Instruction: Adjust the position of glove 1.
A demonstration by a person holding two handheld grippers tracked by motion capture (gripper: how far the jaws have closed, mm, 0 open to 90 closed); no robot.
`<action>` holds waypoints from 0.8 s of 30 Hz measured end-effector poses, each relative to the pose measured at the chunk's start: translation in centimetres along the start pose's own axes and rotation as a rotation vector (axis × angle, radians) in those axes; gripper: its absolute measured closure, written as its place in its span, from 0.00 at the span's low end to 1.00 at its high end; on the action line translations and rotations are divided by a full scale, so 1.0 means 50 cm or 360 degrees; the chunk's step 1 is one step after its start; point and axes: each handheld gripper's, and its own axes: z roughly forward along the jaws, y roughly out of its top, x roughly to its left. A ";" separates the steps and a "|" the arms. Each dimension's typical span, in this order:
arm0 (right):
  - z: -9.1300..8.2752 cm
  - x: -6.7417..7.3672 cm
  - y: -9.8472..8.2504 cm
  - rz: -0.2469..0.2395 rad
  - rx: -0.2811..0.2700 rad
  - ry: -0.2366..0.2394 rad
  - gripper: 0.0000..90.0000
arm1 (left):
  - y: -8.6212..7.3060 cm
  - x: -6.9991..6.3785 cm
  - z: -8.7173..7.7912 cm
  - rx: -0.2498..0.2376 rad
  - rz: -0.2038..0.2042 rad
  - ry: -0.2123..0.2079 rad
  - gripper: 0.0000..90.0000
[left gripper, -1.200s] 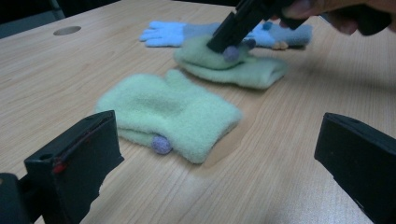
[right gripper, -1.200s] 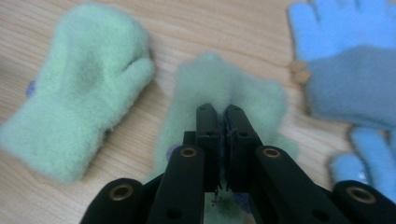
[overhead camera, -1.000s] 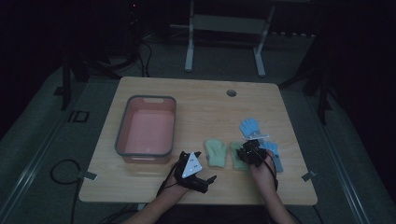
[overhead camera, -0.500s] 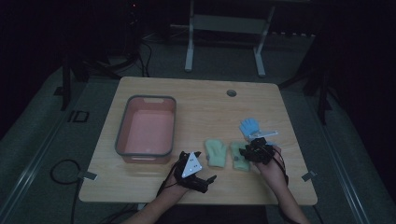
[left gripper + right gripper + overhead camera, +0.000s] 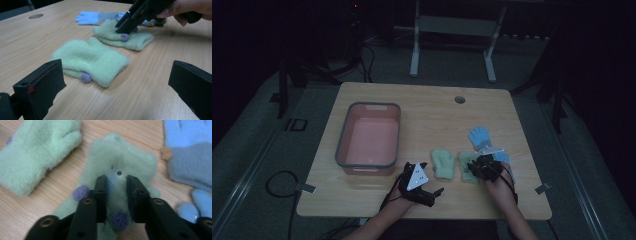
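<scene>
Mitten [image 5: 120,170], the pale green one on the right side of the table [image 5: 422,107], now sits pinched between the jaws of the right gripper [image 5: 117,182]. Those jaws have just been closing, and in the right gripper view a ridge of fleece is gathered up between the two black pads, with a purple bobble just below it. Half a second ago the same gripper stood over the mitten in much the same spot, so the change is in the jaws, not in where the hand is. The mitten lies flat on the wood, not lifted, beside its twin [image 5: 443,163], which rests apart to the left; the blue gloves [image 5: 482,137] lie just beyond.

My reading: the pick-up is at the grasp stage, and the grip looks shallow, taking a fold of the top layer. Whether it holds both layers I cannot tell, so the mitten may hang open or slip when raised.

The left gripper [image 5: 424,192] rests low near the table's front edge, jaws spread wide with nothing between them, pointing at the twin in the left gripper view. It has kept its place over the last second. The pink tub [image 5: 343,145] stands empty well to the left, a likely place for the mittens
</scene>
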 end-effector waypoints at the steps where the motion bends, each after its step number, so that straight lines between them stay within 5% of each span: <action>1: 0.000 0.005 0.000 0.0006 0.0002 -0.0010 0.89 | 0.000 0.000 0.000 0.0003 0.0001 0.0000 0.01; 8: -0.011 0.015 0.008 0.0058 0.0001 -0.0107 0.95 | 0.000 0.000 -0.001 -0.0001 0.0003 0.0006 0.00; 13: -0.070 0.017 0.030 0.0114 -0.0112 -0.0124 0.96 | 0.000 0.000 -0.001 -0.0001 0.0010 0.0007 0.01; 17: -0.117 0.024 0.073 0.0082 -0.0212 -0.0135 0.96 | 0.000 -0.001 -0.001 -0.0005 0.0006 0.0006 0.01; 24: -0.127 0.068 0.135 0.0027 -0.0282 -0.0073 0.96 | -0.002 0.001 -0.005 -0.0043 -0.0012 0.0021 0.00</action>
